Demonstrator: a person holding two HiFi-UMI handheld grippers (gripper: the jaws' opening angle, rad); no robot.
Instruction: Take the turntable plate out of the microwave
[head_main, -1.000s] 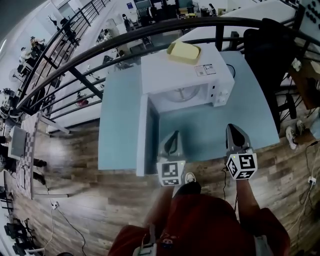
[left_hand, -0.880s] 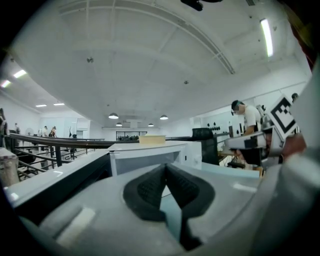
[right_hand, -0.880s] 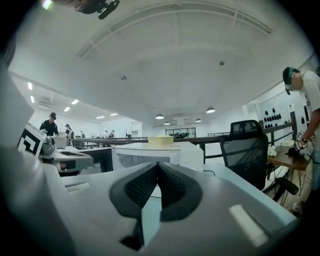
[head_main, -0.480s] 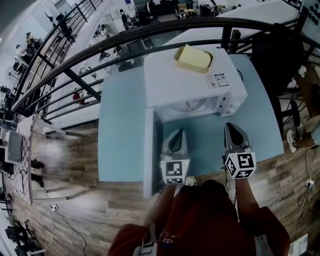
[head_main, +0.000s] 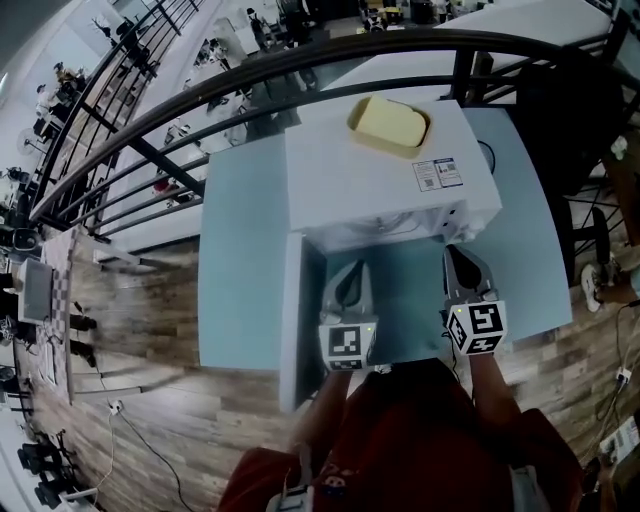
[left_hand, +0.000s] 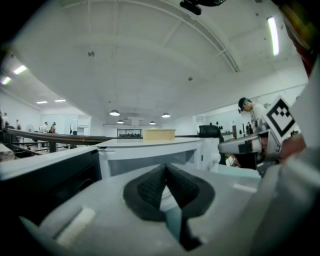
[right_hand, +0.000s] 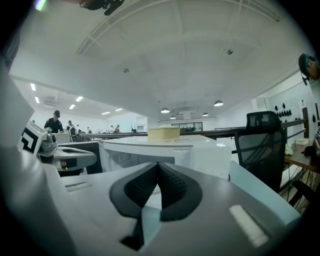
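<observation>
The white microwave (head_main: 385, 175) stands on a pale blue table (head_main: 240, 260), its door (head_main: 289, 320) swung open to the left. Only a sliver of the glass turntable plate (head_main: 387, 221) shows in the cavity mouth; the microwave's top hides the rest. My left gripper (head_main: 351, 270) is shut and empty, just in front of the opening, beside the door. Level with it, my right gripper (head_main: 456, 257) is also shut and empty, at the microwave's right front corner. In the gripper views the left gripper (left_hand: 166, 172) and right gripper (right_hand: 158, 170) both face the microwave (left_hand: 150, 155) (right_hand: 165, 150) with pads pressed together.
A yellow box (head_main: 388, 124) lies on top of the microwave. A dark railing (head_main: 200, 95) curves behind the table. A black office chair (right_hand: 260, 145) stands at the right. The open door walls off the left gripper's left side.
Both grippers have moved forward over the table, from its near edge to the microwave's front. Less of the cavity and plate shows from above now. Jaws stayed shut.
</observation>
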